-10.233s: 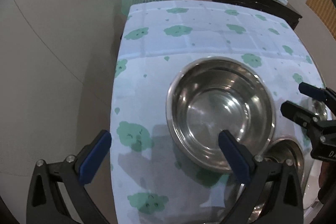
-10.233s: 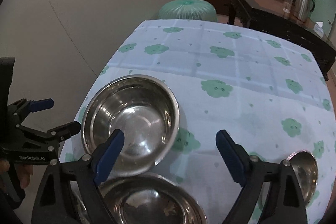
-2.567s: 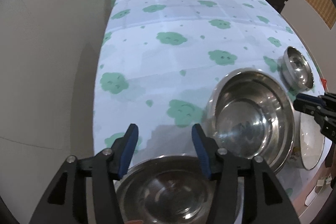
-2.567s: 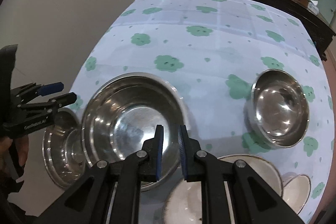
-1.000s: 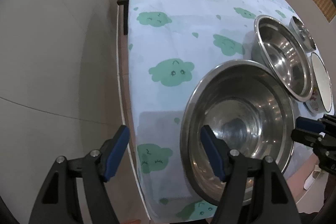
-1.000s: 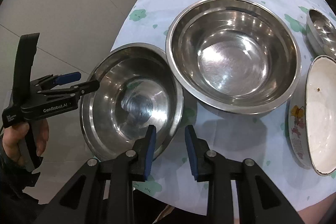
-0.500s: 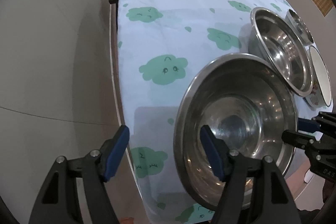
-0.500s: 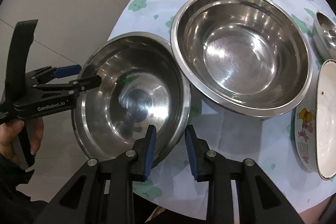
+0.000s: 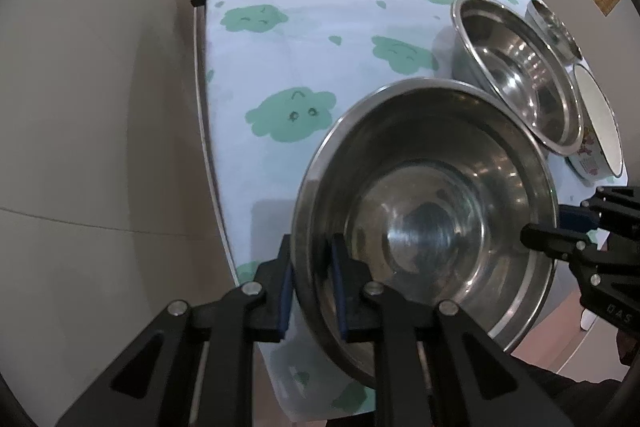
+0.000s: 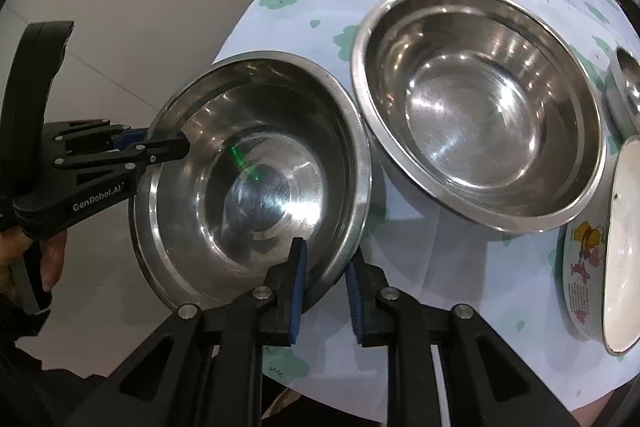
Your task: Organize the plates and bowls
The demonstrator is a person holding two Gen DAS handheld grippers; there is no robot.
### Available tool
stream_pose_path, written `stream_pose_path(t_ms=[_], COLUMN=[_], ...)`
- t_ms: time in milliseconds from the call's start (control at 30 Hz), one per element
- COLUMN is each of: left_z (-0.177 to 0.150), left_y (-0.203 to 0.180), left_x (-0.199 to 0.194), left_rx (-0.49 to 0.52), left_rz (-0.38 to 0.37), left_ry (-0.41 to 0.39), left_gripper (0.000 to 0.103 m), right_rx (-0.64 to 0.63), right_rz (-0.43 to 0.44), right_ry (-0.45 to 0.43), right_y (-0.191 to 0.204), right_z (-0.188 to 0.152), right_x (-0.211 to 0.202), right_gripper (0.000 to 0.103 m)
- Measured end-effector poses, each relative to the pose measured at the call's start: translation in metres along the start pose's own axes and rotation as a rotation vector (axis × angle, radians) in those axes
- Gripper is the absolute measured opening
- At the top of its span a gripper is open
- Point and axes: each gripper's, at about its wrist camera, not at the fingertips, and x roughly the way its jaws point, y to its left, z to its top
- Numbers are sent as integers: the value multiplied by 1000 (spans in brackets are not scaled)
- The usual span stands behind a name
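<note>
Left wrist view: left gripper (image 9: 310,281) just closed on near rim of steel bowl (image 9: 432,223), wall pinched between pads.
Right wrist view: right gripper (image 10: 326,287) jaws just narrowed, astride opposite rim – contact of outer pad hard to tell.
Bowl's place: near corner of counter (image 9: 280,39), partly over edge, just beside larger steel bowl (image 10: 480,107).
Neighbours: white cartoon bowl (image 10: 592,267) and small steel bowl (image 9: 552,27) further right.
Doing it well: firm both pinches, lift level – then lower centred into larger bowl, likely nesting.
Risk: slick rim slipping, tilting.
</note>
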Motion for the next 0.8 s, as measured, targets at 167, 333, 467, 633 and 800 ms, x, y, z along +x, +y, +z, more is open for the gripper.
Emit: stream_pose_path(t_ms=[167,333,467,633,800], left_z=[-6,-11,-15,-12,0], left_y=[10,14,18,21,19], left_x=[-9,-19,-29,-43,-55], left_rx=[-20,-39,-54,-65,-60], left_rz=[15,33,45,58,62], left_ry=[-15,-27,-39,-69,-103], left_gripper=[15,14,14,14,14], right_rx=[-37,-66,-83,-93,-90], right_rz=[8,11,12,13,3], right_ry=[-13,-25,-36,-59,-82], right_y=[9,20,26,30,28], right_z=[4,8,12,15,19], right_x=[-4,-7,-10,-20,-31], right_gripper=[20,20,20,20,20])
